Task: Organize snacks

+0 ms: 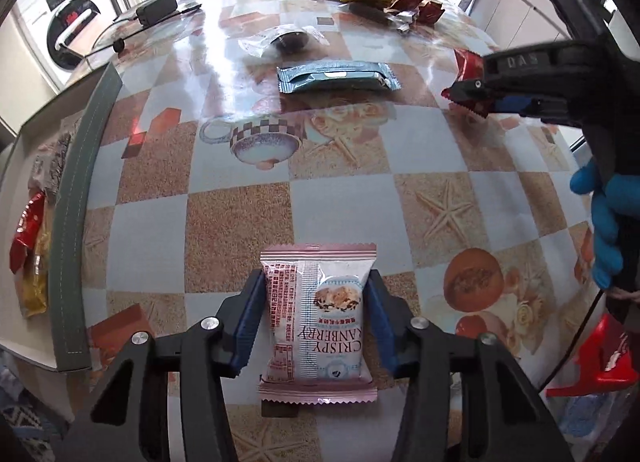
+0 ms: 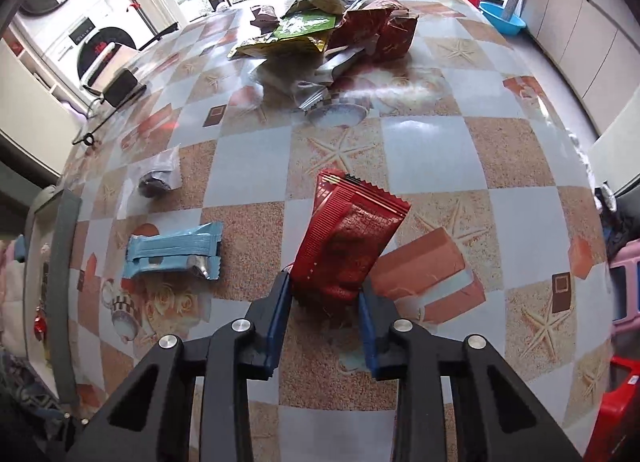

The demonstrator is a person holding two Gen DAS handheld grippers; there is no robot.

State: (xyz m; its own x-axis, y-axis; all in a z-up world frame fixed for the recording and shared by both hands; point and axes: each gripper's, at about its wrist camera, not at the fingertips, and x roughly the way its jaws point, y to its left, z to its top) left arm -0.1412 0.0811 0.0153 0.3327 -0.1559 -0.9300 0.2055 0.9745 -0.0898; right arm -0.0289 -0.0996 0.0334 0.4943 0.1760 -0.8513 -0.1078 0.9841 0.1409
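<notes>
A pink and white cranberry crisp packet (image 1: 316, 314) lies flat on the checkered tablecloth. My left gripper (image 1: 316, 282) is shut on it, with the blue pads (image 1: 250, 326) pressing its two long sides. A red snack packet (image 2: 348, 238) stands tilted up off the table, its lower end pinched in my right gripper (image 2: 325, 286). In the left wrist view the right gripper (image 1: 466, 96) shows at the upper right with the red packet (image 1: 468, 62) in its tips, held by a blue-gloved hand (image 1: 604, 222).
A grey-rimmed box (image 1: 76, 222) at the left table edge holds several snacks, one of them red (image 1: 26, 230). A blue bar packet (image 2: 174, 254), a clear-wrapped dark snack (image 2: 158, 178) and a pile of snack bags (image 2: 336, 26) lie further out. A black device (image 1: 158, 8) sits at the far left.
</notes>
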